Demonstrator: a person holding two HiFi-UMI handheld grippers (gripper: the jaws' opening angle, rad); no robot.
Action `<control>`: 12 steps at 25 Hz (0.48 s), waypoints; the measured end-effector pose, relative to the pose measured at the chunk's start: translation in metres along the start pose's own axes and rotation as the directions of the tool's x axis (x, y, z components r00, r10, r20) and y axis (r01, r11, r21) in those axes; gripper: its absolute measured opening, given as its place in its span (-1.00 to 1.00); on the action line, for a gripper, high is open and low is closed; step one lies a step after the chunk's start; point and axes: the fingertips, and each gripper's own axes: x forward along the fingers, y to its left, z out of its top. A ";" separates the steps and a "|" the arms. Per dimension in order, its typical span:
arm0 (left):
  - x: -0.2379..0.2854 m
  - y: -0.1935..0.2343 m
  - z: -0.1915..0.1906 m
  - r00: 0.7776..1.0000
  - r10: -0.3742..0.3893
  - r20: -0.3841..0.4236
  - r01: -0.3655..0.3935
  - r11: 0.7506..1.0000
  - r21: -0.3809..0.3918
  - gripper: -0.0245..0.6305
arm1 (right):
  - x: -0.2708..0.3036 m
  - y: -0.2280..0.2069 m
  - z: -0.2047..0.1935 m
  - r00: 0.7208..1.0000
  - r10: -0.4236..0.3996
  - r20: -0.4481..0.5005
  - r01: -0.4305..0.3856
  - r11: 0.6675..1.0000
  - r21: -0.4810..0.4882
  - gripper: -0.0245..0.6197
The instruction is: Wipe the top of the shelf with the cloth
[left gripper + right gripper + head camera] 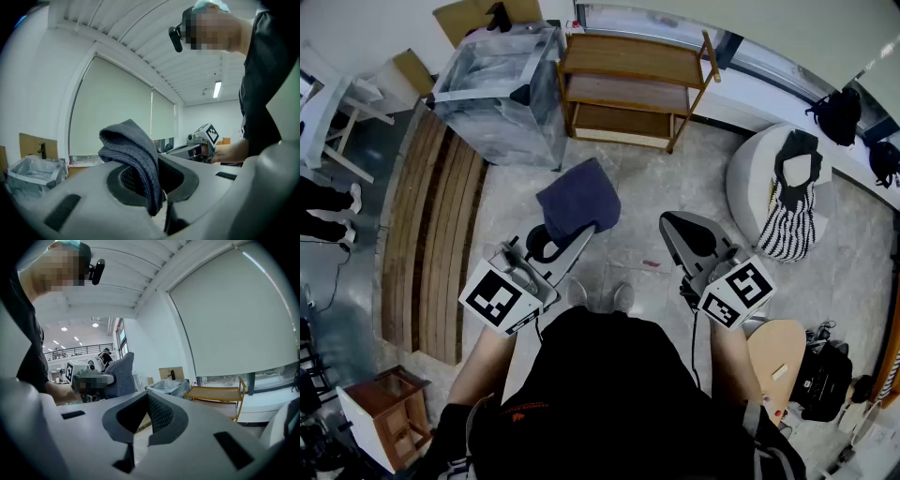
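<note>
A dark blue cloth (pixel 579 197) hangs clamped in my left gripper (pixel 572 234), held above the grey floor in front of me. In the left gripper view the folded cloth (pixel 133 154) rises out of the jaws and drapes over them. The wooden shelf (pixel 628 89) stands ahead by the window, well beyond both grippers, and its top board is bare. My right gripper (pixel 669 225) is held level to the right, its jaws closed tip to tip with nothing between them (pixel 145 397). The shelf (pixel 215 392) also shows in the right gripper view.
A plastic-wrapped grey box (pixel 502 94) stands just left of the shelf. Wooden planks (pixel 431 234) lie along the left. A white pouf with a striped bag (pixel 783 202) sits at the right. A small wooden stool (pixel 389 412) is at the lower left.
</note>
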 end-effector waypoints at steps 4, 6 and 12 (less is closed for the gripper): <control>-0.001 0.003 -0.005 1.000 0.002 -0.005 -0.002 1.000 -0.006 -0.75 | 0.005 0.001 -0.001 1.000 0.007 0.006 -0.007 1.000 0.008 -0.91; -0.001 0.004 -0.008 1.000 0.007 -0.007 -0.007 1.000 -0.013 -0.75 | 0.008 0.002 -0.005 1.000 0.013 0.000 -0.013 1.000 0.008 -0.91; 0.012 -0.003 -0.016 1.000 0.022 -0.022 -0.023 0.999 -0.025 -0.75 | -0.007 -0.007 -0.015 1.000 0.024 -0.014 -0.023 0.999 0.030 -0.90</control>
